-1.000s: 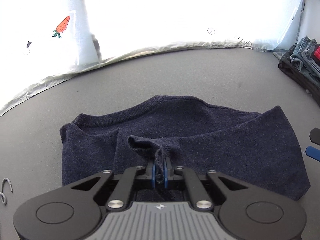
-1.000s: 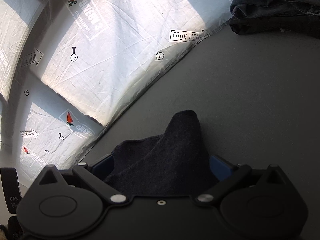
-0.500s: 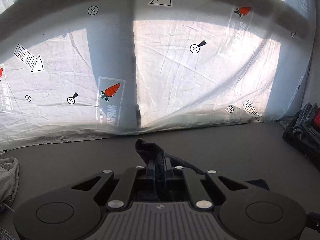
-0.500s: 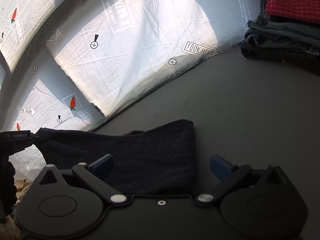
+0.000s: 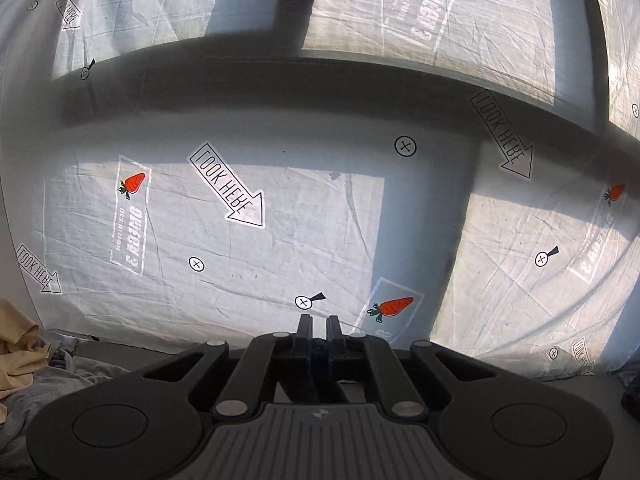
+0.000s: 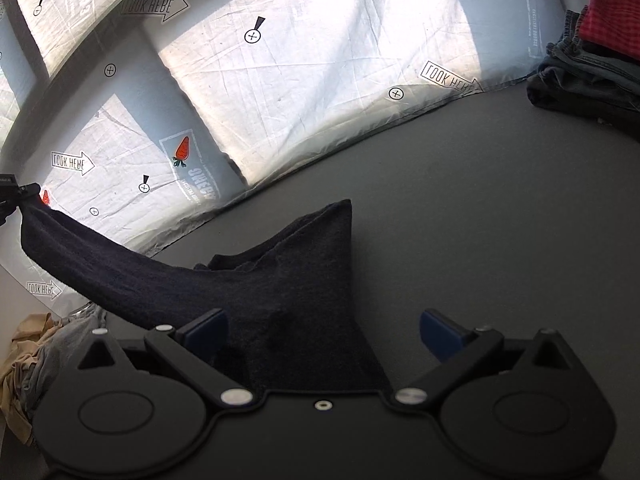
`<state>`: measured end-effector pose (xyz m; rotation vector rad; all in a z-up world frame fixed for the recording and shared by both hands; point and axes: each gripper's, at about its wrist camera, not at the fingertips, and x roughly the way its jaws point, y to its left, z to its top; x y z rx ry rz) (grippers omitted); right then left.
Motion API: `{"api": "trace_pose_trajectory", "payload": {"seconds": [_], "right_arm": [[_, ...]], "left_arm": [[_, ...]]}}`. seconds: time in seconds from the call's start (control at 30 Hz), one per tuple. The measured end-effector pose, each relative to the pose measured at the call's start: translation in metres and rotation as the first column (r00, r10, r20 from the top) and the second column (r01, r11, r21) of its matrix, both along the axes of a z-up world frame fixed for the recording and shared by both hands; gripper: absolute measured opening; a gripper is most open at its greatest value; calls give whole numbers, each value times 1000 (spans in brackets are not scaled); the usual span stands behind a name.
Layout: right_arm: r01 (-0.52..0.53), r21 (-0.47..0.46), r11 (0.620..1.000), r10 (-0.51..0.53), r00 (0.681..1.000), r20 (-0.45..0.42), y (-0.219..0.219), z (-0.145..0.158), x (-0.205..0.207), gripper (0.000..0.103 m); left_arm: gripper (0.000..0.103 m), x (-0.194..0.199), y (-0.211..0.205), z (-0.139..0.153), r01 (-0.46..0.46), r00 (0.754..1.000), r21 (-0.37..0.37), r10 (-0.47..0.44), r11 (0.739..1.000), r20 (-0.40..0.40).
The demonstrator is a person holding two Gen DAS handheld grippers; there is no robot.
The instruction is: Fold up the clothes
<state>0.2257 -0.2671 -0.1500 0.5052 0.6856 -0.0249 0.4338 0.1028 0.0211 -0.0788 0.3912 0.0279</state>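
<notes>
No container was visible in either view. In the right wrist view, a crumpled heap of tan and grey clothes (image 6: 36,344) lay at about eight o'clock, at the left edge of the grey desk (image 6: 480,216). The same heap (image 5: 24,364) sat at eight o'clock in the left wrist view.

At nine o'clock in the right wrist view, the left gripper (image 6: 16,196) was only partly visible at the frame edge, its jaws clenched on one end of a dark navy knit garment (image 6: 280,292). From there the garment stretched as a taut band down toward six o'clock, lifted clear of the desk on the left. Its middle bunched into folds, and one corner stood in a point near the picture's centre. The rest lay between the spread blue fingers (image 6: 440,328) of the right gripper (image 6: 324,330); its jaws stood wide and released, and the cloth passed under the gripper body, so a grip there could not be told.

A white backdrop sheet (image 6: 320,60), printed with carrots, arrows and crossed circles, rose behind the desk from ten to one o'clock. At two o'clock a stack of folded clothes (image 6: 588,80), red cloth on top of denim and black, sat on the desk's far right.

In the left wrist view, the left gripper (image 5: 319,322) pointed at the same sheet (image 5: 280,220), a little dark cloth showing between its narrow fingers.
</notes>
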Motion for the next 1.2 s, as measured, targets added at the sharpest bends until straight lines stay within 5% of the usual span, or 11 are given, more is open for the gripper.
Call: {"api": "trace_pose_trajectory", "payload": {"seconds": [0.13, 0.27, 0.33, 0.47, 0.7, 0.9, 1.0, 1.2], "right_arm": [[-36, -36, 999, 34, 998, -53, 21, -7, -2, 103], [-43, -22, 999, 40, 993, -112, 31, -20, -10, 103], [-33, -13, 999, 31, 991, -126, 31, -23, -13, 103], [5, -16, 1000, -6, 993, -116, 23, -23, -21, 103], [51, 9, 999, -50, 995, -90, 2, -24, -34, 103], [39, 25, 999, -37, 996, -81, -14, -29, -58, 103], [33, 26, 999, -30, 995, -93, -22, -34, -75, 103], [32, 63, 998, -22, 987, -160, -37, -53, -110, 103]], "left_arm": [[8, 15, 48, -49, -91, 987, -1, 91, 996, -131], [12, 19, 80, -121, -171, 932, 33, 172, 985, -318], [20, 6, 93, -148, -199, 896, 10, 186, 980, -404], [42, -33, 90, -166, -192, 880, -30, 159, 981, -447], [49, -105, 17, -175, -13, 860, -61, -20, 998, -509], [52, -171, -64, -188, 197, 815, -116, -229, 973, -532], [52, -203, -102, -197, 296, 785, -59, -277, 954, -554], [52, -251, -130, -213, 326, 741, -74, -304, 942, -599]]}}
